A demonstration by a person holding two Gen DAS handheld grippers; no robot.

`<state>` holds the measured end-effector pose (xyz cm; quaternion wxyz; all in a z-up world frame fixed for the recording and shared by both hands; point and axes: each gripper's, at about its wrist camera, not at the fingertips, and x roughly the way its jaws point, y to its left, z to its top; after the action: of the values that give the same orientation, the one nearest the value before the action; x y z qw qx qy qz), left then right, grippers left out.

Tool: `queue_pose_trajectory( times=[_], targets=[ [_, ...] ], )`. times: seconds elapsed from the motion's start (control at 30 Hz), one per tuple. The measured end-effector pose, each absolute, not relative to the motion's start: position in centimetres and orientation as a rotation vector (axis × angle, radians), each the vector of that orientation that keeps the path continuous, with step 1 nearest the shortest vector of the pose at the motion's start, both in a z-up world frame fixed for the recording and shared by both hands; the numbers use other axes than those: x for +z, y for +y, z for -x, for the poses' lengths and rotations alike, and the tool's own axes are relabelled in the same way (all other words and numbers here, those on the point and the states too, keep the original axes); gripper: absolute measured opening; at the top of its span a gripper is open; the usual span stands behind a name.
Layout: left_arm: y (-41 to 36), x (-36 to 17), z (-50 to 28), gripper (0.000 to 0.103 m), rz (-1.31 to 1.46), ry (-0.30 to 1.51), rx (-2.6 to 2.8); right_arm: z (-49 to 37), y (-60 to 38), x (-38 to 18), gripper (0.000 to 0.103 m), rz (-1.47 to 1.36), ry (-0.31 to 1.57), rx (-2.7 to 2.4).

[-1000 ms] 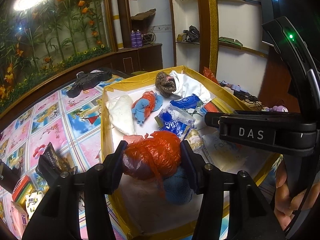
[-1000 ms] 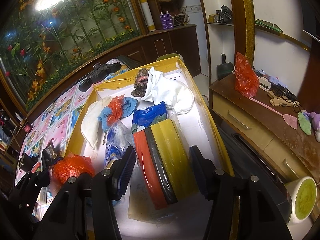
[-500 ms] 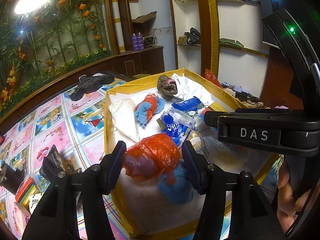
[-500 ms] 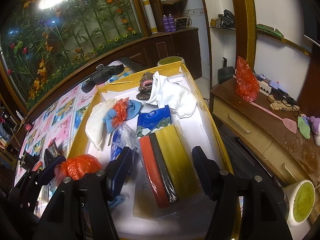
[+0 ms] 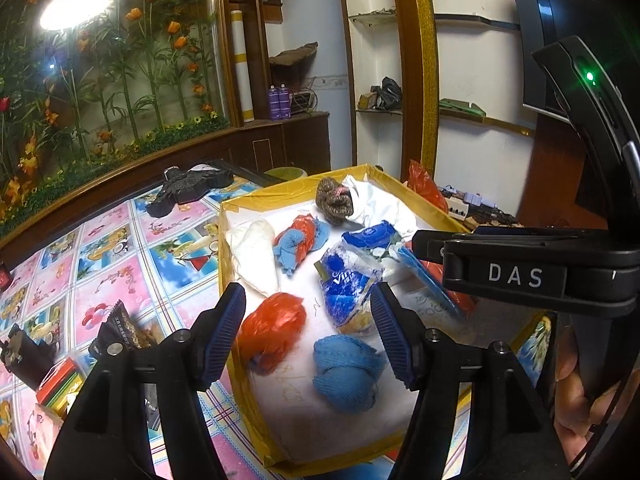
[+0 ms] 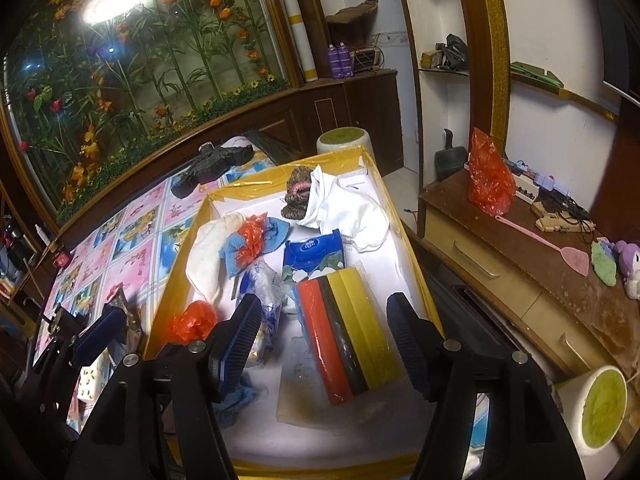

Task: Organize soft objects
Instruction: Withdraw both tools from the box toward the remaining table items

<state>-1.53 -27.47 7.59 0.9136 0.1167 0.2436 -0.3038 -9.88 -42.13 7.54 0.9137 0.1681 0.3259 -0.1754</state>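
Note:
A yellow-rimmed white tray (image 5: 224,240) (image 6: 404,240) holds several soft things. An orange plastic-wrapped bundle (image 5: 272,332) (image 6: 192,320) lies at the tray's near left, below my open, empty left gripper (image 5: 308,336). A blue knitted cloth (image 5: 344,376) lies beside it. Farther back are a white cloth (image 5: 256,256), a blue-and-orange bundle (image 5: 296,244), a blue plastic bag (image 5: 348,288), a tissue pack (image 6: 312,256), a brown knitted item (image 6: 296,192) and a white garment (image 6: 344,212). My right gripper (image 6: 324,348) is open over a red, black and yellow sponge pack (image 6: 344,340).
A patterned tablecloth (image 5: 100,252) lies left of the tray with a black item (image 5: 188,188) and small packets (image 5: 124,332). A wooden cabinet (image 6: 520,264) at right carries an orange bag (image 6: 488,180) and a pink swatter (image 6: 548,240). A green-topped stool (image 6: 600,408) stands near right.
My left gripper has opened and let go of the orange bundle, which now lies in the tray. The left gripper has lifted away. The right gripper has barely moved.

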Motion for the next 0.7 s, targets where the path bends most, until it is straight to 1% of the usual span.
queue_pose_trajectory(
  times=[0.33,0.57,0.7],
  targets=[
    [-24.7,9.0,2.2,0.064,-0.149,0.573,-0.65,12.0,-40.3,9.2,0.069,-0.328,0.624,-0.332],
    [-20.6,9.4,2.4,0.069,-0.113,0.614,-0.615,11.7,-37.8,9.5,0.071,-0.297,0.628,-0.267],
    [-17.3,9.1,2.4,0.069,-0.104,0.646,-0.582,11.3,-36.3,9.2,0.071,-0.276,0.642,-0.217]
  ],
)
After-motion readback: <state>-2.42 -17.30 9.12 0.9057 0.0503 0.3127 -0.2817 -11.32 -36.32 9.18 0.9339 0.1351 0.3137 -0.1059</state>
